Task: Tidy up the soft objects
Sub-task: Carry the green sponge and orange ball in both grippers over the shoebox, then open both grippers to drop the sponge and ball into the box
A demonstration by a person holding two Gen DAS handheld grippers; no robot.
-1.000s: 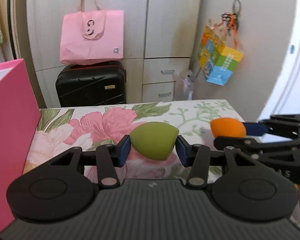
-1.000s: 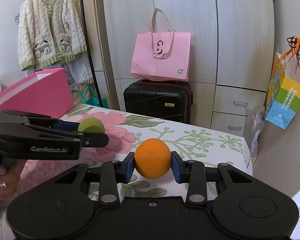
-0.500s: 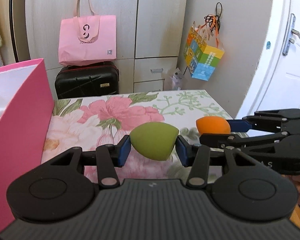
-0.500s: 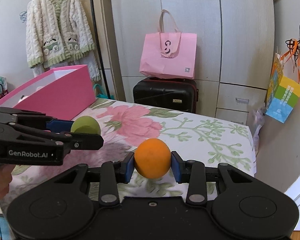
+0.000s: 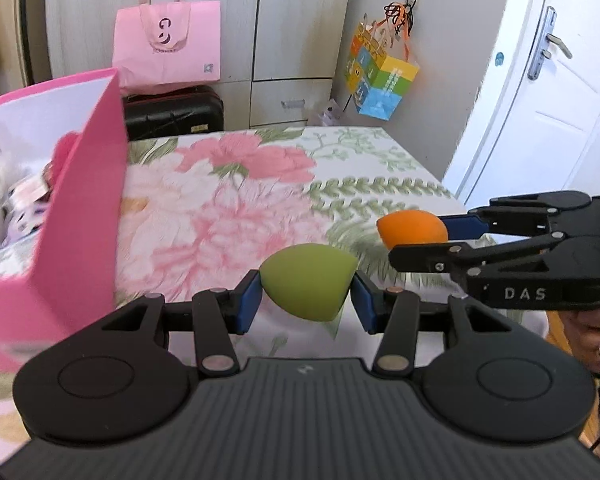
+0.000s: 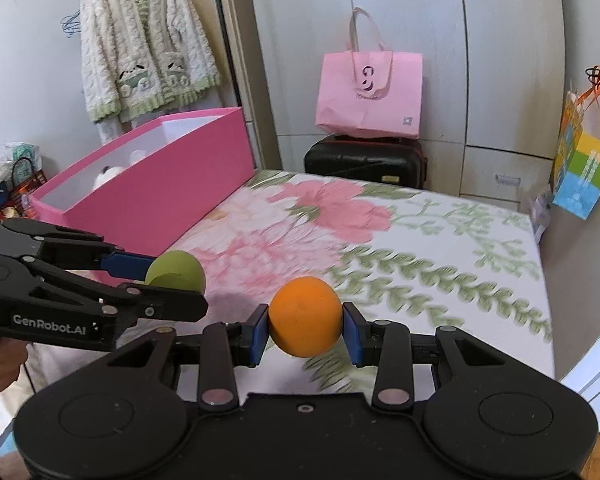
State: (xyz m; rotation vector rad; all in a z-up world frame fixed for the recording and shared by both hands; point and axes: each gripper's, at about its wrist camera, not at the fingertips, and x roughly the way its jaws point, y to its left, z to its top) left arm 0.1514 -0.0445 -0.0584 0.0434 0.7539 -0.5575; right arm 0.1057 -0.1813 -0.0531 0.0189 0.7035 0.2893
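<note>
My left gripper [image 5: 307, 299] is shut on a green sponge [image 5: 308, 280] and holds it above the floral bed. It also shows at the left of the right wrist view [image 6: 172, 280]. My right gripper [image 6: 305, 330] is shut on an orange sponge [image 6: 305, 316], also above the bed; it shows at the right of the left wrist view [image 5: 414, 236]. A pink box [image 5: 80, 208] stands on the bed to the left, open on top, with plush toys [image 5: 4, 192] inside. It also shows in the right wrist view [image 6: 160, 184].
The floral bedspread [image 6: 420, 248] stretches ahead. Beyond its far edge stand a black suitcase [image 6: 364, 156] with a pink bag [image 6: 370, 92] on top, and cabinets. A colourful bag [image 5: 380, 76] hangs on the wall. A white door [image 5: 540, 80] is at the right.
Both grippers have pulled back and risen with their sponges. The pink box's open top and the toys inside have come into view.
</note>
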